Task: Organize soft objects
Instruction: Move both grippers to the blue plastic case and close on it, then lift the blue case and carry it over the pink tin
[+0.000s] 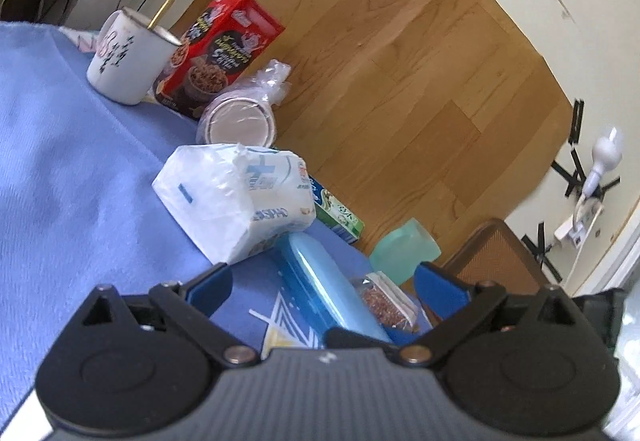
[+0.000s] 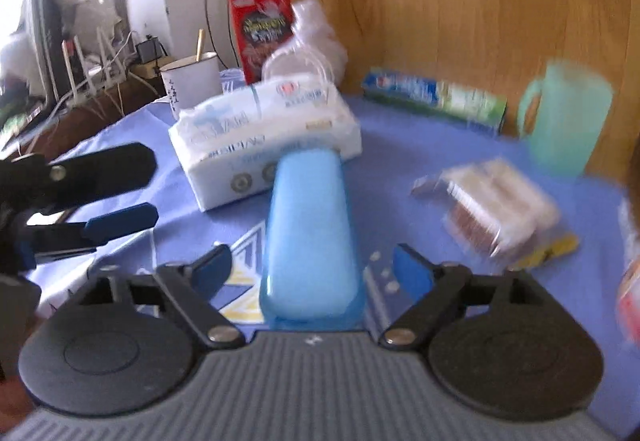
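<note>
A white soft tissue pack (image 1: 236, 197) lies on the blue tablecloth (image 1: 72, 161); it also shows in the right wrist view (image 2: 264, 133). A light blue oblong case (image 1: 328, 289) lies just in front of it, also in the right wrist view (image 2: 310, 241). My left gripper (image 1: 320, 285) is open above the case, its left finger near the pack's corner. My right gripper (image 2: 310, 267) is open, its blue fingers on either side of the case's near end, not touching. The left gripper (image 2: 104, 197) shows open at the left of the right wrist view.
A white mug (image 1: 128, 57) with a stick, a red cereal box (image 1: 224, 45), a wrapped stack of bowls (image 1: 240, 121), a green-blue toothpaste box (image 2: 436, 97), a green cup (image 2: 568, 117) and a wrapped snack pack (image 2: 496, 213) stand around. The table edge drops to wooden floor (image 1: 400, 81).
</note>
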